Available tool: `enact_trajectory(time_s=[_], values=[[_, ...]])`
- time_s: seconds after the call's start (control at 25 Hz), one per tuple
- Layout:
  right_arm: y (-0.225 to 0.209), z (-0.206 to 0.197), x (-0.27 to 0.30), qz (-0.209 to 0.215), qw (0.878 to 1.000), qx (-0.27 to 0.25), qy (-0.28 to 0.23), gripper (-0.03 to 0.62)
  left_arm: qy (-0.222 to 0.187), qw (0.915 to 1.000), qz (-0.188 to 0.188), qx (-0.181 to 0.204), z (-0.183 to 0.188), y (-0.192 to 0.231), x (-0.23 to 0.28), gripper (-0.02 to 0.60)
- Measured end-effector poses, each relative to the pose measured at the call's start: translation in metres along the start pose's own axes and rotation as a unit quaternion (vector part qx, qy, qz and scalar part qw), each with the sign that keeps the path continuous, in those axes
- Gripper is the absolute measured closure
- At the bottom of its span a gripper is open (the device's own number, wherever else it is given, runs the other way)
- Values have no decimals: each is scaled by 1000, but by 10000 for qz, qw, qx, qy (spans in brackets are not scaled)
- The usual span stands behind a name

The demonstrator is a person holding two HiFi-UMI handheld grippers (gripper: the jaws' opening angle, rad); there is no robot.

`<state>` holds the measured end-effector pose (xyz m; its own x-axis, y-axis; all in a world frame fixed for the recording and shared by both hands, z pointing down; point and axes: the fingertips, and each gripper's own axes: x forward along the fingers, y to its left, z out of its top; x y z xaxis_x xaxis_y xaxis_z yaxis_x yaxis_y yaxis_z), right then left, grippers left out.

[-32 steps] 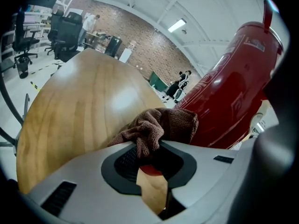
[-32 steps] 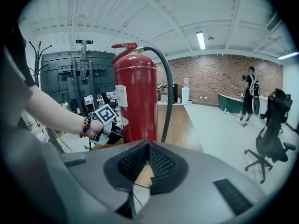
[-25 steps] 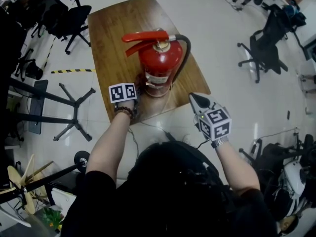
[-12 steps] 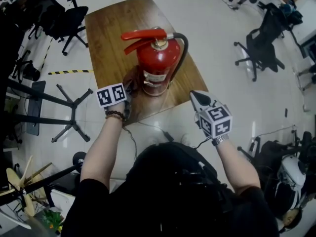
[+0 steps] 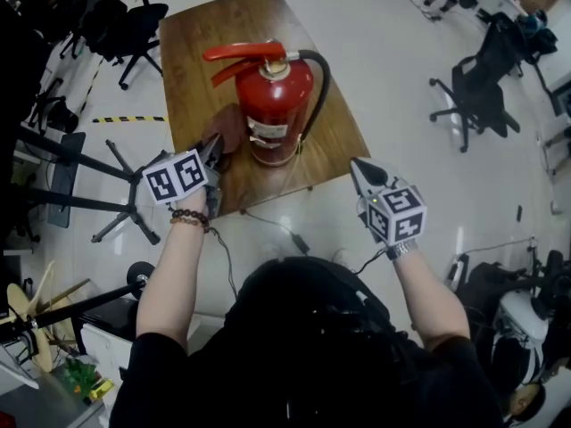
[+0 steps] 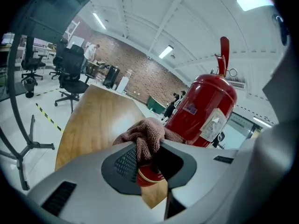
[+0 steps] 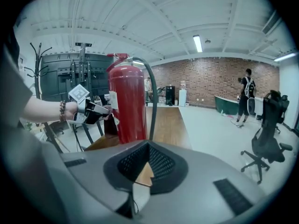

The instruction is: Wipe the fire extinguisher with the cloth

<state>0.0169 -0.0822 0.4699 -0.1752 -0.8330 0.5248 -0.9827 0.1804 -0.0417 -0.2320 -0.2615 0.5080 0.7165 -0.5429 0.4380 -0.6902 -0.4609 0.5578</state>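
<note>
The red cylindrical fire extinguisher (image 5: pixel 272 96) has a glossy, smooth painted-metal skin, the crumpled brown cloth (image 6: pixel 142 134) looks a soft, nubbly terry, and the oblong wooden table (image 5: pixel 201 43) shows smooth satin grain above a glossy pale floor (image 5: pixel 401 87).

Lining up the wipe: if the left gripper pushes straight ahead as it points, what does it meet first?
Probably the fire extinguisher low on its body, the cloth in the left gripper touching first; gap unclear.

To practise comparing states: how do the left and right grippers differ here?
The left gripper is shut on the cloth; the right gripper is shut on nothing. The left is close beside the extinguisher; the right stands further off, by the table's corner. Both point towards the extinguisher.
</note>
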Motion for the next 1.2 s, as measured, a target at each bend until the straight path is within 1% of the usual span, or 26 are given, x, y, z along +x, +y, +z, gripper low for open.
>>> enact_trajectory(time_s=[0.16, 0.36, 0.6, 0.72, 0.96, 1.08, 1.2], values=[[-16, -3, -11, 199, 9998, -38, -72, 572, -251, 9994, 250, 10, 0, -16, -25, 517], [-39, -3, -27, 565, 9981, -151, -216, 572, -529, 9969, 579, 0, -13, -46, -58, 517], [-65, -1, -57, 1105, 9924, -390, -369, 572, -762, 9927, 928, 114, -41, -104, -85, 517], [-75, -3, -69, 1400, 9879, -505, -442, 571, -853, 9910, 1019, 185, -54, -138, -90, 517], [-89, -8, -94, 1913, 9776, -640, -596, 571, -843, 9910, 928, 466, -78, -207, -89, 517], [-90, -10, -106, 2123, 9726, -696, -640, 569, -748, 9922, 715, 701, -84, -240, -87, 517], [-88, -8, -118, 2321, 9671, -796, -675, 557, -634, 9933, 373, 895, -88, -272, -84, 517]])
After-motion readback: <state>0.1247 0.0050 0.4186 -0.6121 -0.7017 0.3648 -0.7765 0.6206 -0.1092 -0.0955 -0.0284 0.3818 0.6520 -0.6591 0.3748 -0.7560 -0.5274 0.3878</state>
